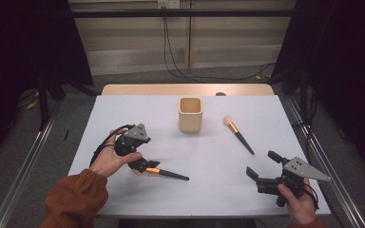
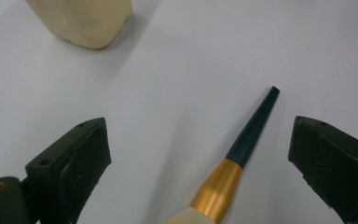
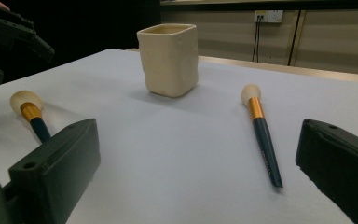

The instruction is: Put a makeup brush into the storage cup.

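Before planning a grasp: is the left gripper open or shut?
Open: left gripper jaws stand wide apart, the brush lying between them untouched.

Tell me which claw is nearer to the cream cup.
Left. The left claw hovers open over the near brush, in front of and left of the cup. The right claw waits, open, at the table's near right corner, farther off.

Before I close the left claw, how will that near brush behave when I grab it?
The near brush looks stiff, so it should lift in one piece. Its round, tapering handle may roll or slip along the jaws; the gold ferrule looks the safer grip. The left claw stands open around it.
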The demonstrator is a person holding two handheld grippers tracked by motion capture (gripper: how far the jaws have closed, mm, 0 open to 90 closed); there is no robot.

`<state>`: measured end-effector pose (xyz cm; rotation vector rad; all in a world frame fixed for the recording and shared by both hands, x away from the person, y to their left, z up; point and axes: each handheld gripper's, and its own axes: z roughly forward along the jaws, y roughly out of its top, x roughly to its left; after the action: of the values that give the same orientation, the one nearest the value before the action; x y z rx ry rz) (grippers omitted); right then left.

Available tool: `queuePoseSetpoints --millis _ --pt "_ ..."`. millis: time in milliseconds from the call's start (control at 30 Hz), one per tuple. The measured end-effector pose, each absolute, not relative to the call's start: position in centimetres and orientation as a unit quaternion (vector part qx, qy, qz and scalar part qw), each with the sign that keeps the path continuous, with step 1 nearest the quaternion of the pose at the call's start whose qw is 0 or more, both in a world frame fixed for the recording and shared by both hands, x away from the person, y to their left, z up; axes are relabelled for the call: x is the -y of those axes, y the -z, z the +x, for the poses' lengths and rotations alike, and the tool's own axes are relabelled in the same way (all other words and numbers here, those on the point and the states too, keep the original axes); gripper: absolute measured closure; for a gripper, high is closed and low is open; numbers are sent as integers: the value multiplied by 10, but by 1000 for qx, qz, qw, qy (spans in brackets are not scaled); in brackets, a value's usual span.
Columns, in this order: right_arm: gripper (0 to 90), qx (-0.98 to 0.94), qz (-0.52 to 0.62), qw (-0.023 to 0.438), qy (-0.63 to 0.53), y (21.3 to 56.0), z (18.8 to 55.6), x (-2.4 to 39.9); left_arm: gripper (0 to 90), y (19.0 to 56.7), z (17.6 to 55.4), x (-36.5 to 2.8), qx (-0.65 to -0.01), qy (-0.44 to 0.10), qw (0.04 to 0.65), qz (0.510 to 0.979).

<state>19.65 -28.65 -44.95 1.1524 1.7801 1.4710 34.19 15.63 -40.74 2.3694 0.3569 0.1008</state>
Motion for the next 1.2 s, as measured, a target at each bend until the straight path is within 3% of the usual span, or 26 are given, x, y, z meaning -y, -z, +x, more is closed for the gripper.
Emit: queuePoseSetpoints --millis 333,1200 --pt "0 -666 426 274 -547 450 197 286 52 413 345 -148 -122 10 289 949" --pt "0 -671 426 276 -541 451 197 285 52 427 340 -129 -61 26 184 981"
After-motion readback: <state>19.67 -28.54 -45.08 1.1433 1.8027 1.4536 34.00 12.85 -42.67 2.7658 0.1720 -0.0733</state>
